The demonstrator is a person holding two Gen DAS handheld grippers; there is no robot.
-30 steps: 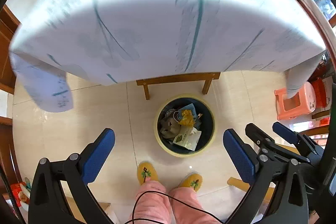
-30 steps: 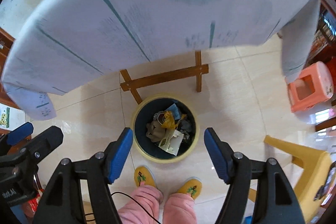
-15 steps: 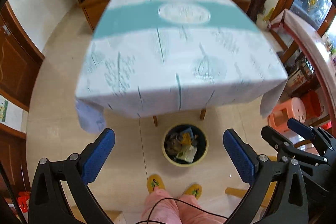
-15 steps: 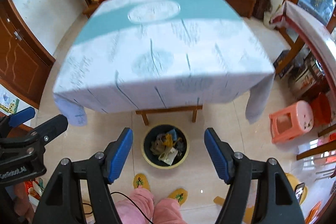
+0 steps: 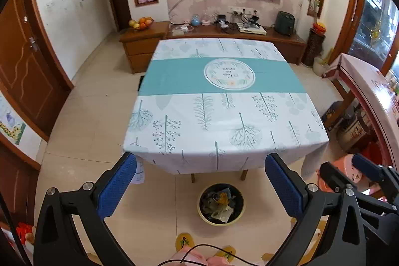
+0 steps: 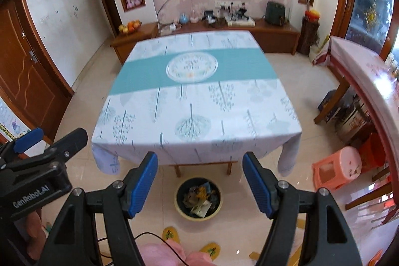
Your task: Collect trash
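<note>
A: Where's the trash?
B: In the round yellow-rimmed bin [image 5: 221, 203] [image 6: 198, 198] on the tiled floor, at the cloth-covered bench's [image 5: 219, 101] near edge.
A: The tongs?
B: Left tongs [image 5: 204, 187] and right tongs [image 6: 200, 183] both gape wide, holding nothing.

The room was evenly bright, daylight entering from the right. The floor [image 6: 309, 81] showed soft glare. The right view's tablecloth [image 6: 194, 101] looked slightly motion-blurred. Fisheye bending and dark vignetting marked the edges.

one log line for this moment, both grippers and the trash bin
left gripper: open, holding nothing | right gripper: open, holding nothing | trash bin: on floor by table edge, holds trash | tabletop: no trash visible
</note>
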